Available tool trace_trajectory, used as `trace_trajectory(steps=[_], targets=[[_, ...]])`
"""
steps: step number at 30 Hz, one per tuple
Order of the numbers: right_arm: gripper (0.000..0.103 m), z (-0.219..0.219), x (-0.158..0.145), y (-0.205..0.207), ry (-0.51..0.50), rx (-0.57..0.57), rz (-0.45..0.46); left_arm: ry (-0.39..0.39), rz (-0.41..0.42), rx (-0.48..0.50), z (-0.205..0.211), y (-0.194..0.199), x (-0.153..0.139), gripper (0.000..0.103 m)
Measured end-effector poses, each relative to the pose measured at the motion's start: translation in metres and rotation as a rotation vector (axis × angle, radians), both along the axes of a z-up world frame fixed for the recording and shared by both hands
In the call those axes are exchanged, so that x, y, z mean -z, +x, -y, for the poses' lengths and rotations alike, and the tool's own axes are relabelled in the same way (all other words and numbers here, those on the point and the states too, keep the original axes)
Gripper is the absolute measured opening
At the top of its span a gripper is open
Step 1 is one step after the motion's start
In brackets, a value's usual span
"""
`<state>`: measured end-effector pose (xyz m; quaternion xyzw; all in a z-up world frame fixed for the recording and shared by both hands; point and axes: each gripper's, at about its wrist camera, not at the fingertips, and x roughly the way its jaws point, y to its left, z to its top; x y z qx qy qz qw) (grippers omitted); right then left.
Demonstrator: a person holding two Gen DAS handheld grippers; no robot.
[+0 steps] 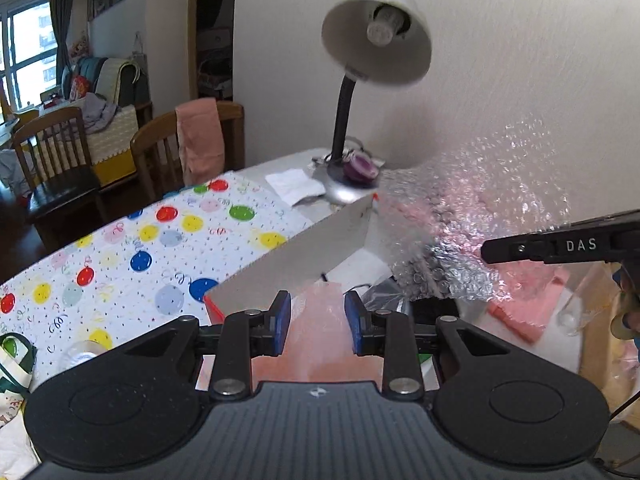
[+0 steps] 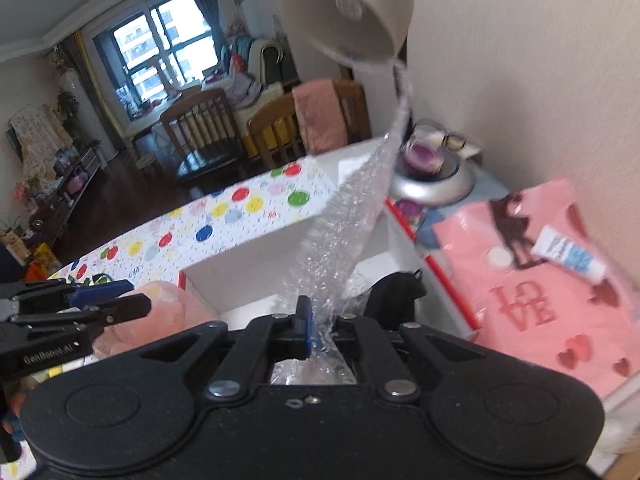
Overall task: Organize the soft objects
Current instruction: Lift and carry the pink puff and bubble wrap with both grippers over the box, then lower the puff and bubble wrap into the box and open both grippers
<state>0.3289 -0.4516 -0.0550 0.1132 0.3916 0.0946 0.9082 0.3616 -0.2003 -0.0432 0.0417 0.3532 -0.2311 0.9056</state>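
The left gripper's (image 1: 318, 322) fingers clamp a soft pink plush pad (image 1: 316, 344); the right gripper's (image 2: 316, 330) pinch a clear bubble-wrap sheet (image 2: 344, 216), both over the open white box (image 2: 256, 264), presumably for packing.

"DAS" on right gripper (image 1: 486, 250); "LOVE" on pink bag (image 2: 524, 312)

Both grippers are angled down. The left gripper (image 1: 317, 322) is kept partly open, blue pads gripping the sides of something soft and pink. The right gripper (image 2: 316, 330) is clamped fully shut, a clear bubbly sheet pinched between its pads, just right of the left one.
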Motion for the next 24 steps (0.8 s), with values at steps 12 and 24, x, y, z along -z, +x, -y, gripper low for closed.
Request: trace_trajectory(steps=[12,24], targets=[[0.009,-0.004,0.073,0.052,0.059,-0.051,-0.152,0.03,-0.149,-0.095,0.009,0.03,0.057,0.029],[0.038,-0.002,0.084,0.053,0.057,-0.117,-0.198,0.008,-0.097,-0.118,0.014,0.022,0.052,0.003]])
